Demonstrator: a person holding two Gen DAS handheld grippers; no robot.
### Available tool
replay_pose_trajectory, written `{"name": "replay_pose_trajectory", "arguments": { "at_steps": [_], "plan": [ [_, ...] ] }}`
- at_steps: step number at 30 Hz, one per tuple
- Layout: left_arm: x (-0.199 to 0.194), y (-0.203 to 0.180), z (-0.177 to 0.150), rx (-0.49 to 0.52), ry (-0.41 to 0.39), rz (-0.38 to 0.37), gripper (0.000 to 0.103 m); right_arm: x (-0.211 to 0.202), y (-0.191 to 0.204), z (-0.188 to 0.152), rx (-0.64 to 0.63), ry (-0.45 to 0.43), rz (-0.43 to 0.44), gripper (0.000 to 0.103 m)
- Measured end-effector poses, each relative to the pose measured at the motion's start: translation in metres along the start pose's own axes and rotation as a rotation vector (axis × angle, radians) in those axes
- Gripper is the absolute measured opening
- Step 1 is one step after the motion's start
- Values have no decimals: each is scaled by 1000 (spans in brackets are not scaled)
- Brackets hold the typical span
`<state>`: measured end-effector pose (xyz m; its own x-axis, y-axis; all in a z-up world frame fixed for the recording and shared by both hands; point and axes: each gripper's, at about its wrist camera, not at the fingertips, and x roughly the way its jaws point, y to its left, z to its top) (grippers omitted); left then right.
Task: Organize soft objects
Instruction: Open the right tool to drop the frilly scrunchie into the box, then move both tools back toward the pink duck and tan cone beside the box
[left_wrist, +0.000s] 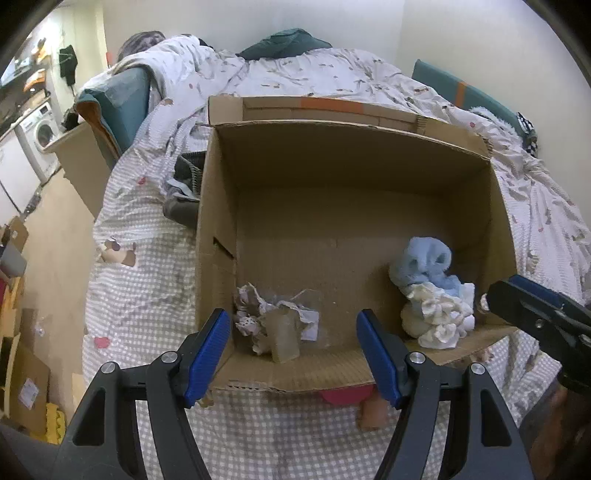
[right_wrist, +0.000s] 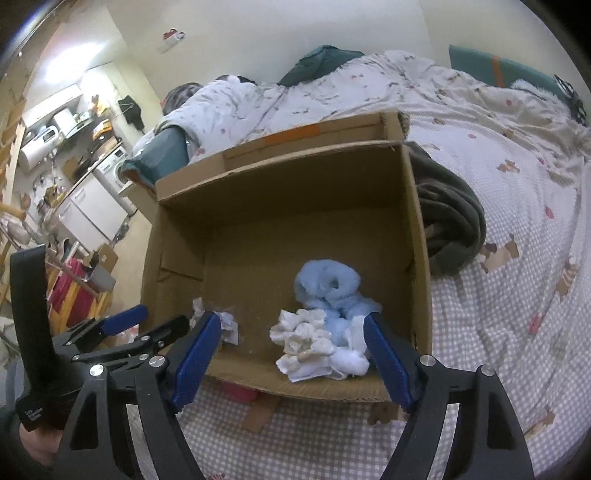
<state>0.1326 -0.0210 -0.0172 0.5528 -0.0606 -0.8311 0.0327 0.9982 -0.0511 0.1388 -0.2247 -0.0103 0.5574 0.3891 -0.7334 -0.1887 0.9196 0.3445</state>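
Note:
An open cardboard box (left_wrist: 354, 177) (right_wrist: 288, 184) sits on the bed. Inside, a fluffy light-blue piece (left_wrist: 424, 262) (right_wrist: 328, 288) lies against white cloth pieces (left_wrist: 439, 317) (right_wrist: 314, 343) near the front right corner. A crumpled patterned white piece with clear wrapping (left_wrist: 273, 321) (right_wrist: 218, 321) lies at the front left. My left gripper (left_wrist: 295, 332) hangs open over the front left of the box, nothing between its fingers. My right gripper (right_wrist: 291, 336) stands open above the white and blue pile, its pads clear of it. The right gripper (left_wrist: 535, 314) also shows at the right edge of the left wrist view.
The bed carries a grey-checked sheet (left_wrist: 147, 280) and a rumpled printed duvet (left_wrist: 295, 74). A dark grey garment (right_wrist: 454, 221) lies beside the box, and dark clothes (left_wrist: 184, 192) at its other side. A pink item (left_wrist: 343, 395) peeks from under the box's front. Floor clutter and a washing machine (left_wrist: 40, 133) stand left.

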Motion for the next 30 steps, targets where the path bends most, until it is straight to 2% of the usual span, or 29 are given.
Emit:
{"name": "replay_pose_trajectory", "arguments": {
  "at_steps": [12, 23, 30],
  "plan": [
    [-13, 1, -7, 28, -25, 23, 68, -3, 1, -3, -10, 1, -40, 84],
    [-26, 21, -19, -63, -18, 27, 68, -20, -1, -11, -8, -29, -75, 84],
    [-32, 25, -30, -91, -3, 41, 68, -29, 1, -25, 33, -29, -67, 84]
  ]
}}
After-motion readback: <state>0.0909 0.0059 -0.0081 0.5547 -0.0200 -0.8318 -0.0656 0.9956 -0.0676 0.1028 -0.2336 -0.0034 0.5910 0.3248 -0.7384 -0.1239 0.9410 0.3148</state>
